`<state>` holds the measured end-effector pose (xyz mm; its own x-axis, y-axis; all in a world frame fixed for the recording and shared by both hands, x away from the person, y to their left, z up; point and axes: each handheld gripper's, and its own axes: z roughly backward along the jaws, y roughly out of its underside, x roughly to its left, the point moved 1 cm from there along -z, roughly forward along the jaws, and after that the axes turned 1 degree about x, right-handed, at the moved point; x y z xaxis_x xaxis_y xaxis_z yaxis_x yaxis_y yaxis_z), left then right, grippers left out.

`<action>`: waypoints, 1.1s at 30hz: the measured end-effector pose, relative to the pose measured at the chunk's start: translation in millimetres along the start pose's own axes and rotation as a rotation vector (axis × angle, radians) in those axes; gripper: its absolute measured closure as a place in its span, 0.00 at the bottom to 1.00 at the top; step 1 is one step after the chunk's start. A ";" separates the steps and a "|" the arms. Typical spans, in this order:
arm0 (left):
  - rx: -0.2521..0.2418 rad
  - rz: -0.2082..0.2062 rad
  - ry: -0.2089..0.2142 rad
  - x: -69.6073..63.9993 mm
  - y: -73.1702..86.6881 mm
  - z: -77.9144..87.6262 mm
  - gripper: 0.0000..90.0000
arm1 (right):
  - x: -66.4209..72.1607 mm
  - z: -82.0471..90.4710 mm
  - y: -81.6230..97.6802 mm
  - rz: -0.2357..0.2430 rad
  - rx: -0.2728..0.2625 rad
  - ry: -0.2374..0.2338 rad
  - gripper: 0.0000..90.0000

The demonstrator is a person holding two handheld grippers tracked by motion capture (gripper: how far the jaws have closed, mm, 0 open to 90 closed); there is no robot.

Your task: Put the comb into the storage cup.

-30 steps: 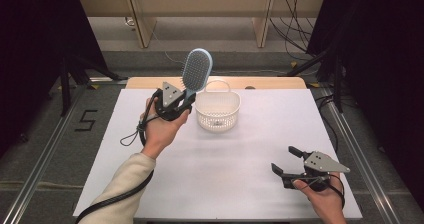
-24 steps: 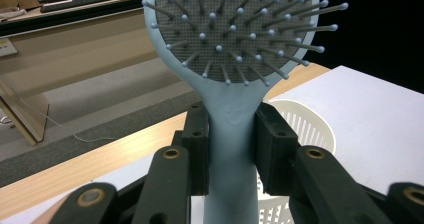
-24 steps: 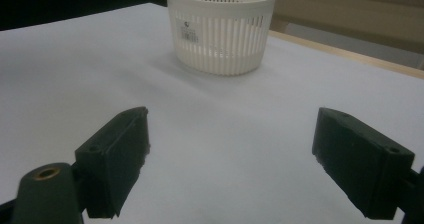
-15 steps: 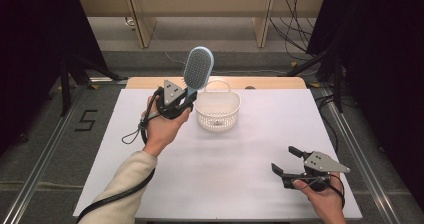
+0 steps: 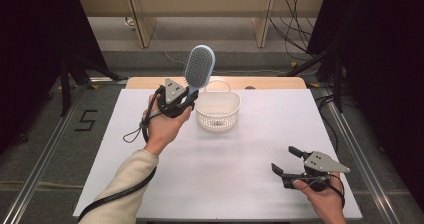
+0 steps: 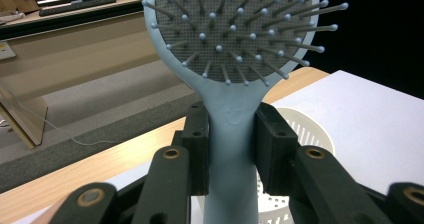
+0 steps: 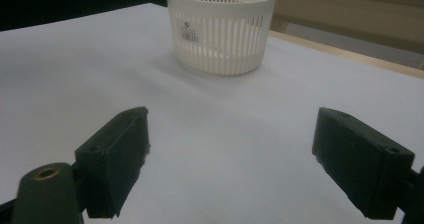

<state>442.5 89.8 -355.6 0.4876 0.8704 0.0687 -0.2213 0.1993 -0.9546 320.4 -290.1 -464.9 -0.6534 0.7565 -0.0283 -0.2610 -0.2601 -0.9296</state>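
A light blue hairbrush (image 5: 199, 67) stands upright above the table, its bristled head (image 6: 240, 29) up, its handle (image 6: 232, 149) pinched between the jaws of my left gripper (image 5: 190, 96). That gripper hangs just left of a white slotted basket (image 5: 218, 111), raised off the white table top. My right gripper (image 5: 286, 160) rests low near the table's front right, jaws wide open with nothing between them. In the right gripper view the basket (image 7: 221, 26) stands ahead, beyond the two black pads (image 7: 117, 156).
The white board (image 5: 235, 184) lies on a wooden table whose bare far edge (image 5: 270, 82) shows behind the basket. Metal rails run along both sides. Cables and dark stands crowd the floor beyond.
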 end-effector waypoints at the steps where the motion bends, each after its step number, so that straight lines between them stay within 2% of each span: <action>1: 0.000 0.000 0.000 -0.2 -0.1 -0.1 0.77 | 0.0 0.0 0.0 0.000 0.000 0.000 0.18; 24: -0.002 -0.006 0.006 -3.1 -4.6 -4.0 0.77 | -0.1 -0.1 0.0 -0.001 0.000 0.000 0.18; 26: -0.011 -0.018 0.004 -2.5 -5.1 -4.8 0.77 | -0.1 -0.1 0.1 -0.001 0.001 -0.001 0.18; 28: -0.004 -0.004 0.008 -3.5 -4.7 -4.8 0.77 | -0.2 -0.1 0.1 -0.001 0.000 0.000 0.18; 32: 0.000 -0.005 0.008 -3.6 -4.9 -5.6 0.77 | -0.2 0.0 0.0 0.000 0.000 0.000 0.18; 33: -0.009 -0.016 0.006 -3.0 -5.5 -6.2 0.77 | -0.2 0.0 0.0 -0.001 -0.001 -0.001 0.18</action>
<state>447.4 83.4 -352.4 0.4958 0.8645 0.0827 -0.2053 0.2092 -0.9561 320.6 -290.2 -464.9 -0.6538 0.7562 -0.0273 -0.2605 -0.2588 -0.9301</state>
